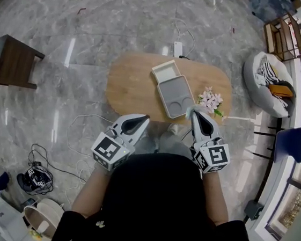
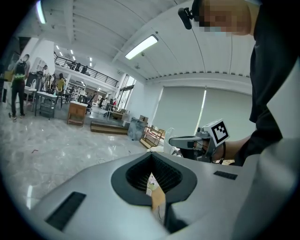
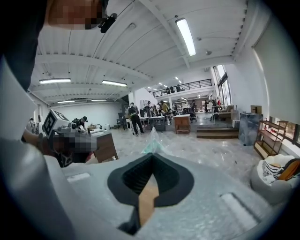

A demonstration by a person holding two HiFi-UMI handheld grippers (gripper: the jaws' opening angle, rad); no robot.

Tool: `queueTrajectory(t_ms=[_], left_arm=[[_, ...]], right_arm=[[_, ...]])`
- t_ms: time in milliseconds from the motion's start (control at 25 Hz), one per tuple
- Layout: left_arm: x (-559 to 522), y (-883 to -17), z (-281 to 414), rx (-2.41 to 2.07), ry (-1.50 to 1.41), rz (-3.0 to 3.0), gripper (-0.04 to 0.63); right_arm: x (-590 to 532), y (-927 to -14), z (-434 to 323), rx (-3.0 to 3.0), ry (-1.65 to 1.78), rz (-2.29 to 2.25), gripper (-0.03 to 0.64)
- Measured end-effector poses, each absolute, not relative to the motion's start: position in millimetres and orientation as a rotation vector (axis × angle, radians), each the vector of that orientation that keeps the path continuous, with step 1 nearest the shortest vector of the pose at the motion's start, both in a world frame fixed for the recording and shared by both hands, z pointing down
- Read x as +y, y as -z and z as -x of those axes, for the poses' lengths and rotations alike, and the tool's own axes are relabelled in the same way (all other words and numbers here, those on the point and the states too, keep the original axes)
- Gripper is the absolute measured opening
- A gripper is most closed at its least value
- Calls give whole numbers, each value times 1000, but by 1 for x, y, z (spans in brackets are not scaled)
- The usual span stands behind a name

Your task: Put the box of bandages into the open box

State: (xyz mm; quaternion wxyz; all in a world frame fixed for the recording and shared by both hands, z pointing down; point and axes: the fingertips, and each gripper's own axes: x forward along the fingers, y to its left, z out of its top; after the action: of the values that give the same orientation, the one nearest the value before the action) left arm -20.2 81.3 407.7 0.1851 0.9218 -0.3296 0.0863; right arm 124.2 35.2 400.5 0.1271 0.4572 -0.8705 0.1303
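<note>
A: Ahead of both jaws: counter (image 1: 130,85), with open box (image 1: 177,96) on it, lengthwise away and slightly left.

B: Nearer the right gripper (image 1: 192,112), just beside its tips. And the left gripper (image 1: 146,118)?

A: Farther off. All 2 pairs of jaws shut, empty. Box of bandages: cannot tell; maybe the white piece (image 1: 166,69) beyond.

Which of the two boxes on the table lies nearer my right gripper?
The larger grey open box, next to the flowers; the smaller white box sits at its far end, farther from the right gripper.
</note>
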Motion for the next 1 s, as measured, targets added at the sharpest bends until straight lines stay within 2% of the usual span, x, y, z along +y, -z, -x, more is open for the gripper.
queueTrajectory(t_ms=[440,1000], left_arm=[[47,-413,22,-1080,-281,-2506,11],[-10,-427,24,-1357,-347,-2262,11]], right_arm=[[-24,-437,-118,-2534,-464,-1150,-2],[-114,-530,-101,-2487,-545,-814,-2]])
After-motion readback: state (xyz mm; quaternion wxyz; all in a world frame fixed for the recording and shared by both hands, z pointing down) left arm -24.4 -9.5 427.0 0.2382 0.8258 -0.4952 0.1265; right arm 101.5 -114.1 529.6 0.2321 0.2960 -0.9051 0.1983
